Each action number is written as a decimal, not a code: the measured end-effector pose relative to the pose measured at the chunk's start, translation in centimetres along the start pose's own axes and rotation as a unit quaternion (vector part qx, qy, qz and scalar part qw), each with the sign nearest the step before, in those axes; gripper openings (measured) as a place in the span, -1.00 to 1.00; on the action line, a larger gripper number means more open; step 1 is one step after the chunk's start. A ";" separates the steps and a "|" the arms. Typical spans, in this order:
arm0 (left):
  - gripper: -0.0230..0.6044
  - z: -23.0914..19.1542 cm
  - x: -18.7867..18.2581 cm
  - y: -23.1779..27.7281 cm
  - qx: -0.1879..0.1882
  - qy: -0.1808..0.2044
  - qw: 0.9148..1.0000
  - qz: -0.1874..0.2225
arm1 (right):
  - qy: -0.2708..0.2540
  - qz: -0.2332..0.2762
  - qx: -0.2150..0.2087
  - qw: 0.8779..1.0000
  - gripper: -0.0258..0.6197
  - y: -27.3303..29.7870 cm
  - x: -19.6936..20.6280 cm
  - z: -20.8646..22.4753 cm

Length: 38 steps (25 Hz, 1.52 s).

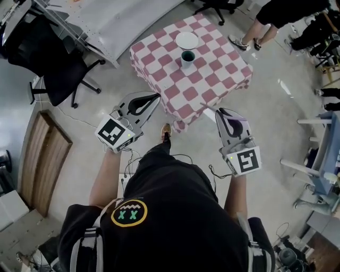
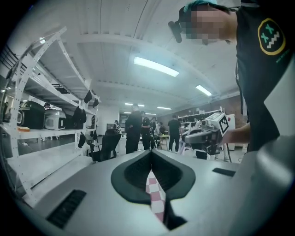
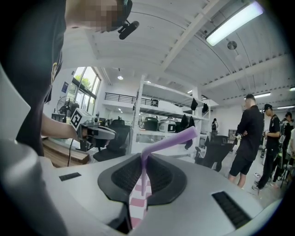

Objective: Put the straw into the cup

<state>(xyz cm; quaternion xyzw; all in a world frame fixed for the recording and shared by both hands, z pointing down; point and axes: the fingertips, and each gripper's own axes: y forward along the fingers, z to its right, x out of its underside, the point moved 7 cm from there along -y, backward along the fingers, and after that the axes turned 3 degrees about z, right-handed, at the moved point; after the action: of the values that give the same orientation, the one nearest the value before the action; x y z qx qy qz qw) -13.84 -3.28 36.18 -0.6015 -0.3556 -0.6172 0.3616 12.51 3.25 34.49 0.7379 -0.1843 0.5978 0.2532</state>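
Note:
A dark cup (image 1: 187, 57) stands upright on a table with a pink-and-white checked cloth (image 1: 212, 79), ahead of both grippers. A white round plate (image 1: 187, 40) lies just beyond the cup. My right gripper (image 1: 218, 111) is shut on a purple bendy straw (image 3: 168, 140). The straw's shaft stands between the jaws and its bent top leans to the right in the right gripper view. In that view the right gripper (image 3: 143, 159) points level at the room. My left gripper (image 1: 158, 96) is near the table's front corner. Its jaws meet with nothing between them in the left gripper view (image 2: 150, 154).
A black office chair (image 1: 48, 58) stands at the left beside a long grey table (image 1: 122, 21). A wooden panel (image 1: 42, 159) lies on the floor at the left. Other people stand at the top right (image 1: 276, 16). Shelves with appliances (image 2: 41, 120) line one wall.

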 end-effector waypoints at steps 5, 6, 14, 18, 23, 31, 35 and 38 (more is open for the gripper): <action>-0.87 -3.9 0.6 1.7 0.007 -0.003 1.000 0.001 | 0.005 0.000 0.005 1.000 -0.76 3.8 -0.3 1.7; -0.87 -4.8 0.7 2.1 0.008 -0.005 1.000 0.001 | 0.006 0.001 0.005 1.000 -0.76 4.7 -0.4 2.1; -0.87 -10.4 1.5 4.2 0.023 -0.013 1.000 0.001 | 0.002 -0.018 0.017 1.000 -0.76 10.2 0.1 4.4; -0.87 -11.9 1.7 4.4 0.025 -0.016 1.000 0.003 | 0.002 -0.020 0.020 1.000 -0.76 11.9 -0.2 4.7; -0.87 -12.7 2.1 4.6 0.026 -0.022 0.999 0.002 | -0.003 -0.028 0.018 0.999 -0.76 12.9 -0.2 4.9; -0.87 -13.8 2.0 5.4 0.031 -0.023 0.999 0.004 | -0.004 -0.028 0.026 0.999 -0.76 13.9 -0.4 5.7; -0.87 -14.0 2.0 6.1 0.030 -0.023 0.999 0.005 | -0.004 -0.026 0.028 0.999 -0.76 14.3 -0.4 6.5; -0.87 -14.0 1.9 6.7 0.028 -0.023 0.999 0.004 | -0.004 -0.022 0.027 0.999 -0.76 14.6 -0.3 7.2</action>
<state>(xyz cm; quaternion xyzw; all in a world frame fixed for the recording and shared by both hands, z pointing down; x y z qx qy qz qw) -14.78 -18.78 37.81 -0.6067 -0.3782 -0.5917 0.3725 9.76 -12.76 35.34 0.7505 -0.1530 0.5941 0.2457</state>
